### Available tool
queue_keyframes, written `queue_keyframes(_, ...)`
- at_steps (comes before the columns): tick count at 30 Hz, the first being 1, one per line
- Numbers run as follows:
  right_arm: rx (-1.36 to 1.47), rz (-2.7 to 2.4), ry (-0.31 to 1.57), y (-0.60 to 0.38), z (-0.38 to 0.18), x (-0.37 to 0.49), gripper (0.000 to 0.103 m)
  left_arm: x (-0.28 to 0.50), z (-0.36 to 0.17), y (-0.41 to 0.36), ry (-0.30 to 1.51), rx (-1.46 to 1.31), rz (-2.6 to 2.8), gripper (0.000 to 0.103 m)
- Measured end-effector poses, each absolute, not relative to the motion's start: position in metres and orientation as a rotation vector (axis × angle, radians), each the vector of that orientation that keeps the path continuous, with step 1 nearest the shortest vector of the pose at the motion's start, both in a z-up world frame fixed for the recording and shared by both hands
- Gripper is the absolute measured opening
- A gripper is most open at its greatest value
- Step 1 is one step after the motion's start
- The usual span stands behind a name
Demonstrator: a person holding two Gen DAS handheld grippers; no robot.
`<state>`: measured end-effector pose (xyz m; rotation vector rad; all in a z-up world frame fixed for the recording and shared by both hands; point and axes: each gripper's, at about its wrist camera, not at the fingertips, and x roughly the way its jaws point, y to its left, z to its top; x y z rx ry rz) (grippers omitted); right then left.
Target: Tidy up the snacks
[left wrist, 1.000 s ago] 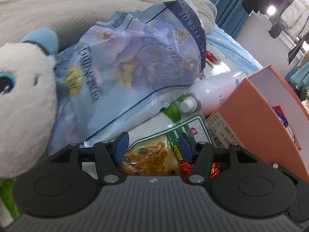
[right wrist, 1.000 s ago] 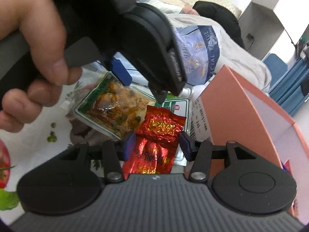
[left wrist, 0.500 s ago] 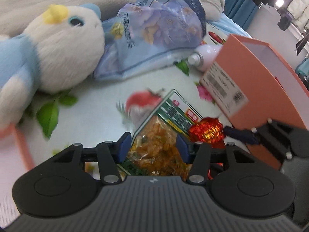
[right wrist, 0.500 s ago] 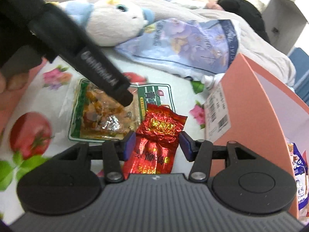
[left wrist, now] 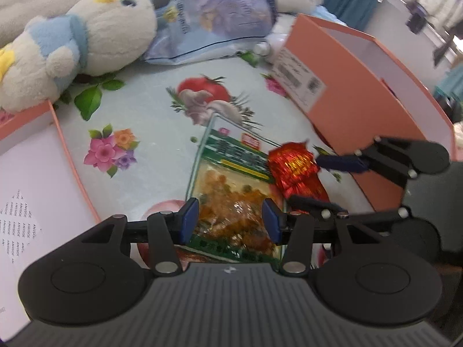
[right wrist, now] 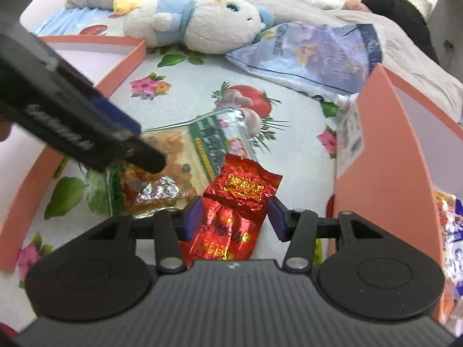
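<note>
A clear snack bag [left wrist: 231, 202] with green trim and orange pieces lies flat on the flowered sheet. My left gripper [left wrist: 230, 222] straddles its near end, jaws closing, pads not visibly pressing. In the right wrist view one of its fingers [right wrist: 139, 156] touches the bag [right wrist: 185, 150]. Beside the bag lies a red foil packet [right wrist: 234, 211]. My right gripper [right wrist: 234, 219] is shut on its crinkled waist, also seen from the left wrist as the right gripper [left wrist: 303, 179] around the packet [left wrist: 295, 170]. An orange box [right wrist: 390, 144] stands to the right with snacks [right wrist: 451, 225] inside.
A shallow orange lid [left wrist: 29, 159] lies at the left. A white and blue plush [right wrist: 208, 23] and a blue tissue pack [right wrist: 318, 55] lie at the back on a grey blanket. A white bottle cap [right wrist: 343, 99] pokes out behind the box [left wrist: 361, 110].
The left wrist view pulled back from the tissue pack, so the plush, sheet and lid came into view, and its jaws narrowed over the bag. The right gripper stayed around the red packet.
</note>
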<state>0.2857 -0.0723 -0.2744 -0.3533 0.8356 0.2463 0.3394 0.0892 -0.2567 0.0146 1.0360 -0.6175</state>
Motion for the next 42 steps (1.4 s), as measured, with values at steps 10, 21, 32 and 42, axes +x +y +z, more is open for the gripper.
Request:
queue_keyframes(10,-0.174,0.149,0.831,-0.086,-0.271,0.294,0.056,0.318,-0.248,0.085,0.958,0.119,-0.641,0.072)
queue_keyframes(21,0.040,0.104,0.913,-0.101,-0.275,0.318,0.059,0.315,-0.253,0.084,0.912,0.166,-0.635,0.091)
queue_keyframes(32,-0.024,0.101,0.888,-0.100,-0.285,0.328,0.065,0.314,-0.266,0.073,0.916,0.205,-0.646,0.091)
queue_keyframes(42,0.023,0.150,0.900,-0.111,-0.279,0.325,0.060,0.304,-0.273,0.060,0.888,0.327,-0.634,0.091)
